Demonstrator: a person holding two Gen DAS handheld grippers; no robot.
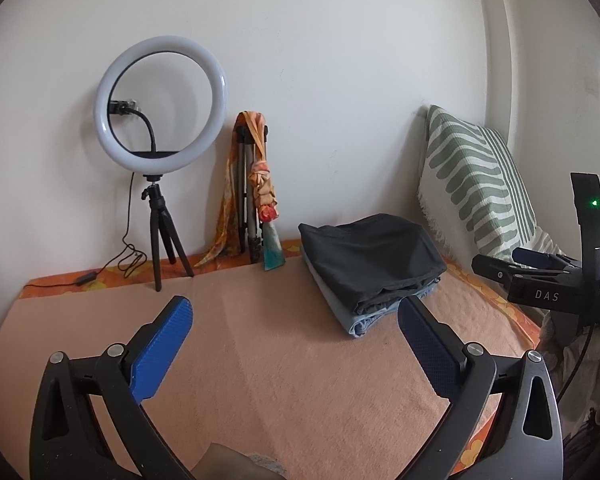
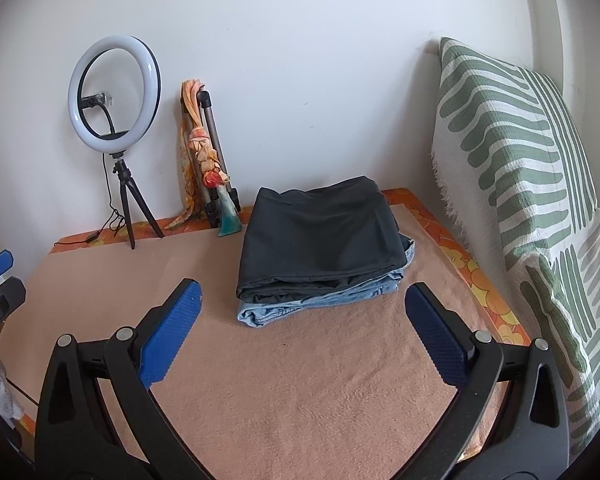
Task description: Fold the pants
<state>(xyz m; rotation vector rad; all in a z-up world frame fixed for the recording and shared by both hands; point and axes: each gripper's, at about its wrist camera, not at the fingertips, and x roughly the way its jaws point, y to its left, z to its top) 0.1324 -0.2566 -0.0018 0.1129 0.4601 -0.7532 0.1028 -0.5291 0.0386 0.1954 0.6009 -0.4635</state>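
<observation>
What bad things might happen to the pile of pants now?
The dark pants sit a bit crooked on the folded jeans, so a bump from either open gripper, left or right, might slide them off or undo the fold. A wide swing near the back could also tip the ring light.

Lots of orange and peach here, with blue popping up front

Folded dark charcoal fabric pants (image 2: 320, 236) sit on folded light blue denim jeans (image 2: 328, 300), over a fuzzy peach blanket (image 2: 300, 380) edged by an orange sheet with yellow flowers (image 2: 480, 280). The white woven throw with sage-green stripes and blobs (image 2: 512, 152) covers the right side. White ring light on a black tripod (image 1: 160, 104), orange-yellow patterned scarf with a teal end (image 1: 260, 184), plain white wall (image 1: 340, 60). Gripper pads (image 2: 172, 332) are bright blue on black arms.
</observation>
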